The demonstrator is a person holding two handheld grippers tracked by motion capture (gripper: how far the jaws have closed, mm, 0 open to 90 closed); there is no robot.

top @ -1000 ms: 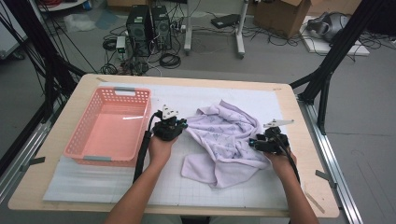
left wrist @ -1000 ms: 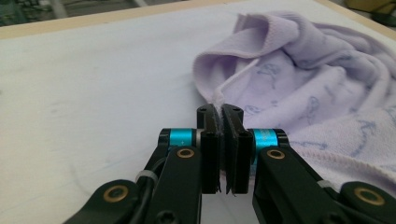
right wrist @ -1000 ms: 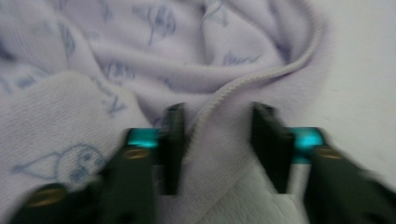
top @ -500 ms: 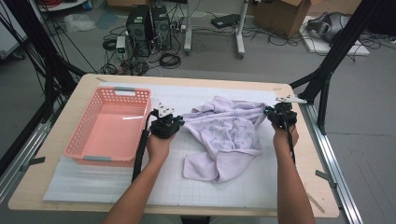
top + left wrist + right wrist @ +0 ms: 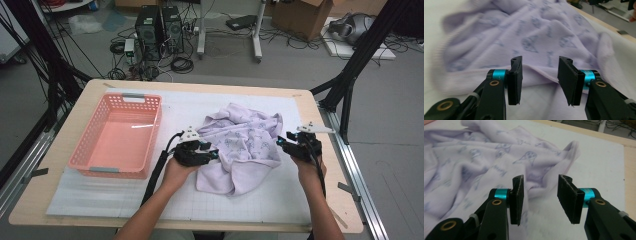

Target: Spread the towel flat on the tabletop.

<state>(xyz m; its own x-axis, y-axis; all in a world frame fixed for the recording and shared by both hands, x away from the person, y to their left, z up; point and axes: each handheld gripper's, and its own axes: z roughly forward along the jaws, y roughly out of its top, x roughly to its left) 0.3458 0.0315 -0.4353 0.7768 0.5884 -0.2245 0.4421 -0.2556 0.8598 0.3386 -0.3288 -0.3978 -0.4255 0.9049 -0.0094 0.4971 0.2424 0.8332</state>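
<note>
White gridded mat (image 5: 310, 200) covers the wooden table, with a crumpled lilac printed cloth (image 5: 245, 145) lying right of a pink plastic basket (image 5: 117, 137). Left gripper (image 5: 212, 154) and right gripper (image 5: 281, 142) flank the cloth's edges, jaws spread, pinching nothing

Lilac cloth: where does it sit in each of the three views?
High view: cloth lies crumpled mid-table, between the two hand-held grippers, right of the pink basket.
Left gripper view: spans the upper frame, beyond the open jaws.
Right gripper view: upper left, beyond the open jaws.
Shared landmark: its blue print.
</note>
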